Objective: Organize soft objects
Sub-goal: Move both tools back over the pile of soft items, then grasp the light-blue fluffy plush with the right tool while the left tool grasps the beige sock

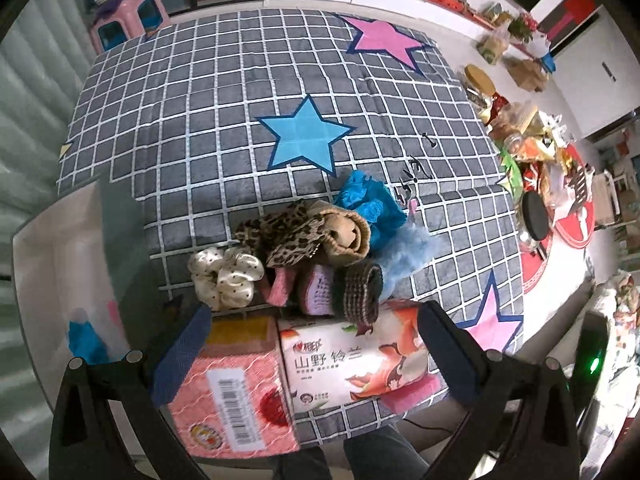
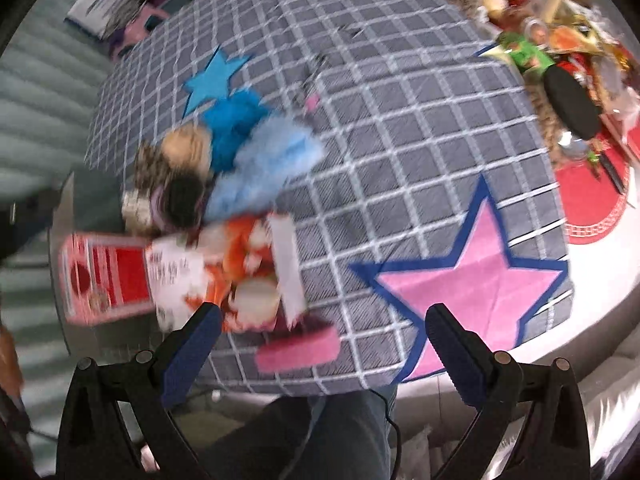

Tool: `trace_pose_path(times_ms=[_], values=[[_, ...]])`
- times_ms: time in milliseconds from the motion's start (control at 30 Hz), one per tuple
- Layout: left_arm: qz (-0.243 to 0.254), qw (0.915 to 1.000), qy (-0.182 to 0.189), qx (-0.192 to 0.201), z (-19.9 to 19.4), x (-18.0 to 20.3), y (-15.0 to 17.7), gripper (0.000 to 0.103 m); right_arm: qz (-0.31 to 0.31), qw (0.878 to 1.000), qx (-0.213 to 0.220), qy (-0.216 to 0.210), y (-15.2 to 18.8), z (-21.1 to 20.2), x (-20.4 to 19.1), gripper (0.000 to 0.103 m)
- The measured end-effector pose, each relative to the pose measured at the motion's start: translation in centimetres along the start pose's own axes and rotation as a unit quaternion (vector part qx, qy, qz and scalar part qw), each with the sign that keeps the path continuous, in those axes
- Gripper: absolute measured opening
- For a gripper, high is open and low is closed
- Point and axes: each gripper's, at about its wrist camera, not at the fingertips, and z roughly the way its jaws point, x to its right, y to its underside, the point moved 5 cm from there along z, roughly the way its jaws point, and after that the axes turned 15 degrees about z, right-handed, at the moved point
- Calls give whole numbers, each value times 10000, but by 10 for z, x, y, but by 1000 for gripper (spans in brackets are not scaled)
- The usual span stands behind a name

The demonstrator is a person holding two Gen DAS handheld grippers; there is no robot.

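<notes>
**Tissue packs between spread jaws, soft pile just beyond**

Two tissue packs lie nearest the left gripper (image 1: 314, 354), whose blue-padded jaws stand wide apart with nothing gripped. Between those jaws sit the pink mesh-printed pack (image 1: 236, 396) and, touching it, the white floral pack (image 1: 352, 356). A pink sponge (image 1: 408, 394) pokes out from under the floral pack near the right-hand jaw.

Just past the jaw tips lies the heap of soft things: a cream dotted scrunchie (image 1: 226, 276), a leopard-print cloth (image 1: 288, 232), a tan knitted piece (image 1: 348, 236), a dark ribbed roll (image 1: 360, 288), a bright blue ruffled item (image 1: 368, 200) and a pale blue fluffy piece (image 1: 408, 248). All rest on a grey checked blanket (image 1: 200, 120) with stars.

The right gripper (image 2: 324, 340) is likewise spread and empty; its view is blurred, the sponge lying between its jaws.

Everything looks light and squashy. The packs probably dent, so pinching across a short side seems best; loose fabrics likely need a bunched fold.
</notes>
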Motion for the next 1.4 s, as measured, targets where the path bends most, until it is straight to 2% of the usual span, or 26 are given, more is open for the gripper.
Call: trace_pose_path(times_ms=[233,367,567,733,867,967,1167,1267,1400], values=[[61,9995,-101,-298,21,5,-10,103,-80,9987,-488,-105,29,34,5,103],[175,9988,-244,-380,30,4,-20,103,35,9989,-461,-111,25,35,11,103],[407,9962,-325,-703,57,3,-38,103,173,9991,-297,-232,-3,26,13,103],[354,9938,-269,-1022,83,-1,-56,103,184,9989,-219,-372,-30,25,1,103],[158,9924,10,-1220,101,-3,-68,103,212,9984,-245,-470,-53,29,-5,103],[189,9897,45,-1416,114,-1,-73,103,265,9977,-330,-528,-70,37,-14,103],[715,9779,-36,-1966,139,13,-76,102,414,9957,-545,-627,-92,57,-20,103],[809,9725,-109,-2181,152,13,-76,99,559,9937,-672,-698,-101,69,-23,103],[847,9684,-21,-2347,165,13,-77,93,679,9908,-872,-783,-108,86,-27,103]])
